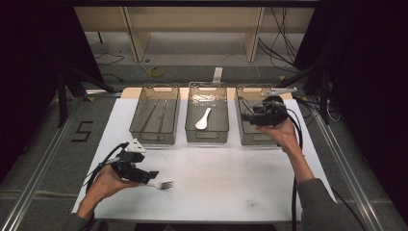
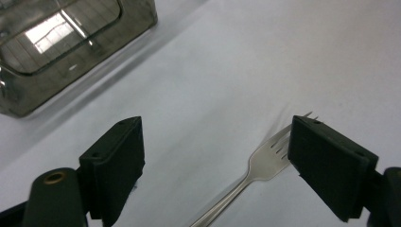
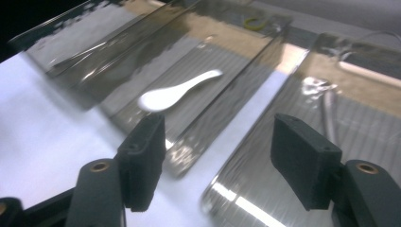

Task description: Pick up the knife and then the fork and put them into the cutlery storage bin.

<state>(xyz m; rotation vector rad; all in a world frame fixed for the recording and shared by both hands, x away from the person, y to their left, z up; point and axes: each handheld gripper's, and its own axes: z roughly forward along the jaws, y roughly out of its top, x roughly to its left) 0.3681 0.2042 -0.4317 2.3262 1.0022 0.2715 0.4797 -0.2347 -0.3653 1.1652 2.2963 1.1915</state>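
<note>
Metal fork (image 1: 164,185) lies flat, tines apparently pointing right, between the left gripper's (image 1: 150,176) wide-spread fingers.

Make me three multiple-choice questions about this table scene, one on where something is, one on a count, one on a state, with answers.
1. Where does the white spoon lie?
A. in the middle bin
B. on the white table
C. in the left tool
2. How many clear bins stand in the row?
A. two
B. three
C. five
3. How are the left tool's jaws?
A. shut on the fork
B. shut on nothing
C. open

Answers: 1 A, the spoon rests on the middle bin's floor. 2 B, three bins stand side by side. 3 C, the jaws stand apart, with the fork on the table between them.
</note>
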